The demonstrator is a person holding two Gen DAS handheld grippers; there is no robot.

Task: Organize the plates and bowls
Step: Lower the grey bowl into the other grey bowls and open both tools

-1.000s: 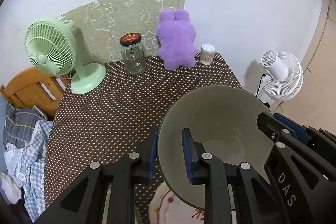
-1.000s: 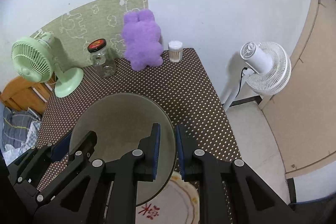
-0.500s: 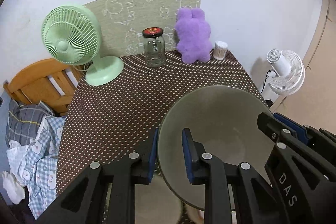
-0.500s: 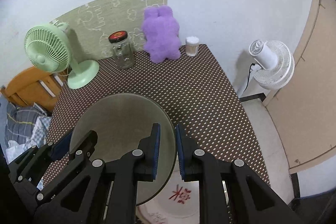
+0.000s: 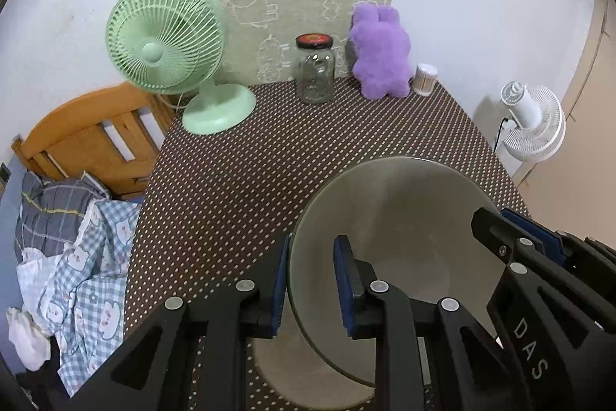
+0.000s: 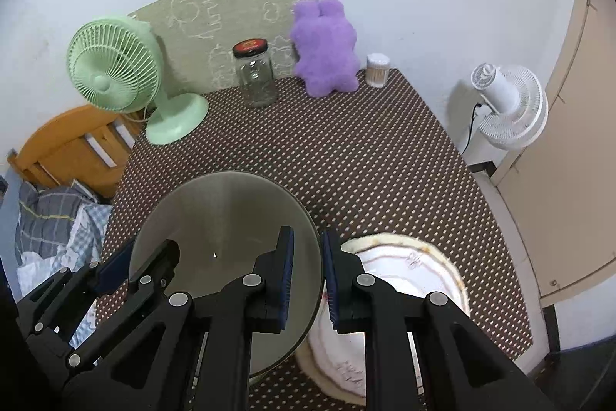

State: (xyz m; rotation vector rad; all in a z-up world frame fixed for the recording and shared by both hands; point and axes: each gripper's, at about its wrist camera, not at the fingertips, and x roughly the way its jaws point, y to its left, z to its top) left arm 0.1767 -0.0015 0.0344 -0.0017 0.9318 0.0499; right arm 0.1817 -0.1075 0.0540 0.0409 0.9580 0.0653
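Note:
Both grippers hold one grey-green bowl (image 5: 400, 226) above the dotted brown table (image 5: 246, 180). My left gripper (image 5: 311, 280) is shut on the bowl's left rim. My right gripper (image 6: 308, 276) is shut on the bowl's right rim; the bowl also shows in the right wrist view (image 6: 227, 230). A white plate with a gold rim and red marking (image 6: 404, 280) lies on the table under and right of the bowl. In the left wrist view a pale shape (image 5: 288, 368) shows under the bowl, partly hidden.
At the table's back stand a green desk fan (image 5: 169, 45), a glass jar with a red-black lid (image 5: 313, 68), a purple plush toy (image 5: 381, 52) and a cotton swab tub (image 5: 425, 79). A wooden chair (image 5: 96, 137) with clothes is left. A white floor fan (image 6: 504, 106) is right.
Both grippers and the bowl have moved left and back from the wall. The white plate now shows to the right of the bowl in the right wrist view. Both grips are unchanged.

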